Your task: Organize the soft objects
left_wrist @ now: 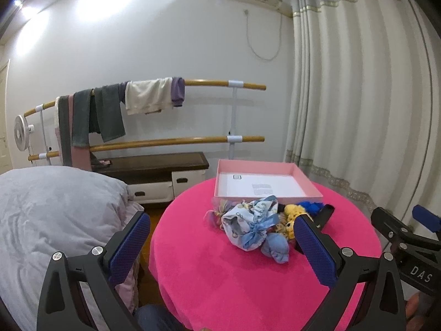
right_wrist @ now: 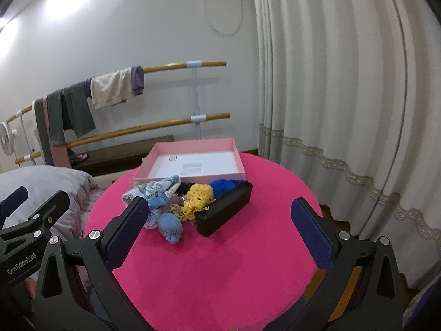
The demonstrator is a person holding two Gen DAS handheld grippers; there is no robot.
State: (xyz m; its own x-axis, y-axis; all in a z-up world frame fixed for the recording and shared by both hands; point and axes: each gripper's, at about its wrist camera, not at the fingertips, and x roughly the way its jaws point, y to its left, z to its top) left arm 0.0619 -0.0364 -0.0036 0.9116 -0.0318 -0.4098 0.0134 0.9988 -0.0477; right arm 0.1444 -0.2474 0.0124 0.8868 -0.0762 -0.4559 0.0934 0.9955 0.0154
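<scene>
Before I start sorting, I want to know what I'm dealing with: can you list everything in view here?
table: one, round, bright pink cover, in front of both grippers
box: one, pink walls, white inside, nothing soft in it, at the table's far side
black case: one, long, right of the pile
printed cloth: one, pale blue, left in the pile
blue sock: one, light blue, bunched, nearest edge of the pile
yellow knit: one, middle of the pile
blue knit: one, deep blue, against the box
rail: two wooden bars by the wall, towels over the top one
bed: one, grey cover, left
curtain: cream, right
fan: one, white, far left
left gripper: open
right gripper: open
</scene>
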